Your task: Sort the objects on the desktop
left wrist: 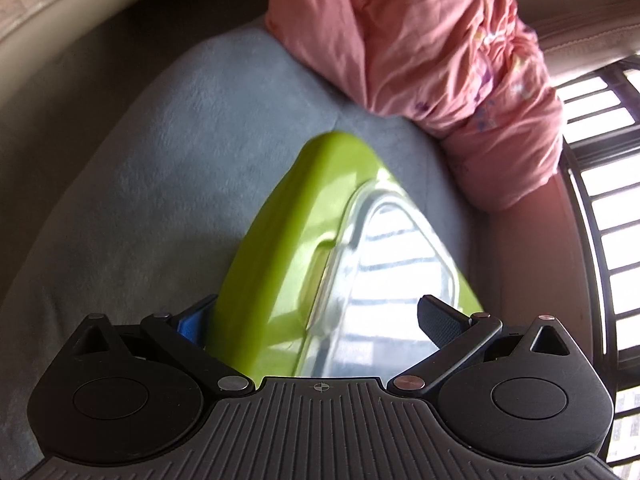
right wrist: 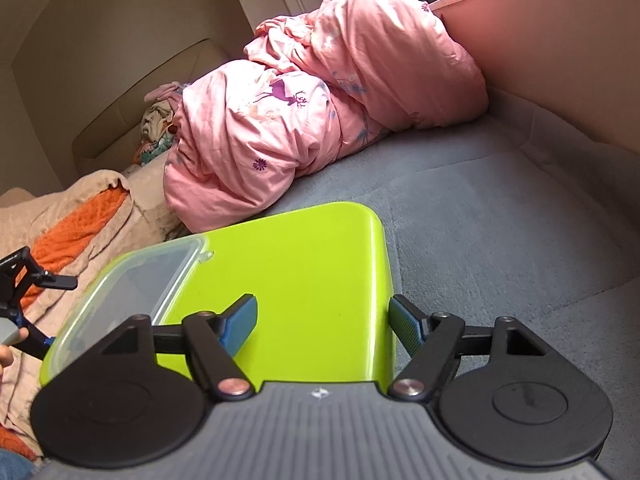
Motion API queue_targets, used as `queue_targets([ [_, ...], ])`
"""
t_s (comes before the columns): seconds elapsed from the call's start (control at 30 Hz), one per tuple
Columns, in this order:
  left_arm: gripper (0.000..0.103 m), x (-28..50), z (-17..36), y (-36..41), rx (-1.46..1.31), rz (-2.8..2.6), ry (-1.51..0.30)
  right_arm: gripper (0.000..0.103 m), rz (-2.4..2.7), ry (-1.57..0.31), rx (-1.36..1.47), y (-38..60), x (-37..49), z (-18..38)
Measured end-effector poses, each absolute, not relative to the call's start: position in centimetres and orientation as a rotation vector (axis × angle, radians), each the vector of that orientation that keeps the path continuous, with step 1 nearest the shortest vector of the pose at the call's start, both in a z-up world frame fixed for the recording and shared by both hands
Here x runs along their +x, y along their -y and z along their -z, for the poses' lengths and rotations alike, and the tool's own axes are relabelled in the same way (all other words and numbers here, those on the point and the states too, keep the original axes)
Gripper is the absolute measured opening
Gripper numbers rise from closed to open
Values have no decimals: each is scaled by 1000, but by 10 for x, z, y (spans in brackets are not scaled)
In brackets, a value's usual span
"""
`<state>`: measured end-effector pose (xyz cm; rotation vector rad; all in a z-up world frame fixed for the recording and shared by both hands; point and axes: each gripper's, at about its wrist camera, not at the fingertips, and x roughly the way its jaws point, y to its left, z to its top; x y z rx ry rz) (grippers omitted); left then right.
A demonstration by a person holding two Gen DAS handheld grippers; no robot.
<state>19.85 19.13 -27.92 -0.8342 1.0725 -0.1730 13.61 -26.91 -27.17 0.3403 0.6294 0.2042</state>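
Observation:
A lime-green small table [right wrist: 300, 260] stands on the grey bed sheet [right wrist: 500, 220], with a clear plastic lid [right wrist: 136, 280] lying on its left part. My right gripper [right wrist: 322, 322] straddles the table's right edge. One blue pad hovers over the top and the other sits just outside the side wall, jaws apart. In the left wrist view the green table [left wrist: 280, 240] and clear lid [left wrist: 392, 248] fill the middle. My left gripper [left wrist: 316, 320] straddles the table's other edge, one finger half hidden behind the green side. Whether its pads press cannot be told. The left gripper [right wrist: 24, 280] also shows at the right wrist view's left edge.
A bunched pink quilt [right wrist: 320, 112] lies behind the table against the wall. A beige and orange blanket [right wrist: 72, 220] is heaped at the left. Barred windows [left wrist: 600, 200] run along the bed's far side. Open grey sheet [left wrist: 160, 160] surrounds the table.

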Motion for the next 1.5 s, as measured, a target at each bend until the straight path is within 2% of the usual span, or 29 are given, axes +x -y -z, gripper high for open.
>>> queue_targets([
  [0.03,103,198,281,-192,-826,155,-1076,79,-200,-639,340,269,137,273],
  [0.13,103,187,281,-200,-808,97,-1088,98,-156,-670,348,272,137,273],
  [0.33,103,147,243,-201,-619,69,-1167,103,-48,-722,443,295,122,258],
  [0.53,103,94,183,-165,-431,156,-1248,103,-33,-952,304,277,83,221],
  [0.67,103,62,138,-135,-368,195,-1274,103,-143,-1164,447,264,56,190],
  [0.77,103,42,98,-112,-286,198,-1253,103,-178,-1248,528,255,44,151],
  [0.87,103,28,58,-91,-190,174,-1198,103,-143,-1262,403,234,41,106],
  [0.97,103,19,27,-76,-104,119,-1155,103,-80,-1200,252,210,34,63],
  [1.13,103,17,-5,-72,-134,82,-1131,103,-77,-1113,179,186,27,16],
  [1.27,103,10,-22,-64,-77,52,-1100,103,-101,-1107,121,169,28,9],
  [1.5,103,-1,-17,-40,58,63,-1099,103,-107,-1218,98,149,24,41],
])
